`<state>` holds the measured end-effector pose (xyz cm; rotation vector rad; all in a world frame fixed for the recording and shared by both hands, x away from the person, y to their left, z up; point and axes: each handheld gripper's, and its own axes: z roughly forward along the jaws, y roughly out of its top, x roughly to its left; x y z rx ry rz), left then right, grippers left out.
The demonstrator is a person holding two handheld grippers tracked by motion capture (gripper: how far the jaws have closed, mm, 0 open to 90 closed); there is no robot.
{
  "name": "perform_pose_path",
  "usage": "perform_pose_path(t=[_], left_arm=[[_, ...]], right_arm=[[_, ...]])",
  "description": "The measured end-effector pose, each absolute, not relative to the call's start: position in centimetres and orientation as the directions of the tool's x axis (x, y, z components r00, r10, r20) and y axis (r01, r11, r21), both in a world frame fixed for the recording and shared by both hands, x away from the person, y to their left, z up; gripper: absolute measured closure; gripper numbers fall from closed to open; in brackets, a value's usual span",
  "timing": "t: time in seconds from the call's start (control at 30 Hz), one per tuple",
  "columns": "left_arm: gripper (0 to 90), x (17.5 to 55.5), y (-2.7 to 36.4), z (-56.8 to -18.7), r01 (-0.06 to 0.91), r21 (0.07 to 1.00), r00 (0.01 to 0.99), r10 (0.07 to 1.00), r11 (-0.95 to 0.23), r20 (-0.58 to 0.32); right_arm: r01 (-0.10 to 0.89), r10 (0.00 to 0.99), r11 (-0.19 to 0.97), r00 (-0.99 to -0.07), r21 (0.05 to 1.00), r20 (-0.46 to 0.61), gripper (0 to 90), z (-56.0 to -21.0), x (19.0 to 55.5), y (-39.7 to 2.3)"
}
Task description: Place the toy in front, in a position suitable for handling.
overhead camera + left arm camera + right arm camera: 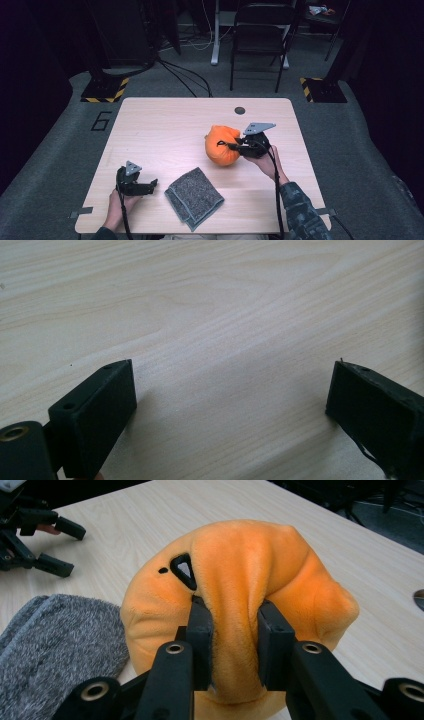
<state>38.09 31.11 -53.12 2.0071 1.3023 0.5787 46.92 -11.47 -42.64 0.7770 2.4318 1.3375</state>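
Note:
An orange plush toy point(221, 144) with a black mark on its face sits right of the table's middle. My right gripper point(226, 145) comes at it from the right and is shut on a fold of its fabric. In the right gripper view the plush toy point(245, 570) bulges between the two black jaws, pinched tight at my right gripper point(234, 645). My left gripper point(151, 184) rests near the front left of the table, open, with nothing between its fingers. The left gripper view has my left gripper point(232, 400) over bare wood.
A folded grey towel point(194, 197) lies at the front edge between the two hands, also seen as the grey towel point(55, 640) beside the toy. A small round grommet point(240, 110) is set in the wooden table point(165, 125) at the back. A chair point(260, 35) stands beyond.

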Motion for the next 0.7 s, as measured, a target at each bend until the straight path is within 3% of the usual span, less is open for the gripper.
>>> perform_pose_path(t=[0.2,0.27,0.4,0.57,0.7], left_arm=[[5.6,38.1,31.1,-53.1,0.619,0.734,0.403,0.915,-0.279,0.008],[5.6,38.1,31.1,-53.1,0.620,0.734,0.403,0.915,-0.279,0.008],[5.6,38.1,31.1,-53.1,0.620,0.733,0.404,0.915,-0.280,0.007],[5.6,38.1,31.1,-53.1,0.622,0.731,0.404,0.915,-0.281,0.008],[5.6,38.0,31.1,-53.1,0.623,0.730,0.405,0.915,-0.281,0.007]], right_arm=[[0.344,0.567,0.546,-0.823,0.764,-0.035,67.2,-45.4,48.1,-10.6],[0.342,0.569,0.518,-0.822,0.784,-0.017,64.4,-45.7,48.3,-11.0],[0.352,0.585,0.534,-0.810,0.768,-0.035,45.6,-45.3,48.1,-11.2],[0.398,0.602,0.501,-0.798,0.768,0.020,21.1,-44.3,47.4,-11.5],[0.398,0.603,0.493,-0.797,0.774,0.026,14.3,-43.3,45.9,-11.5]])
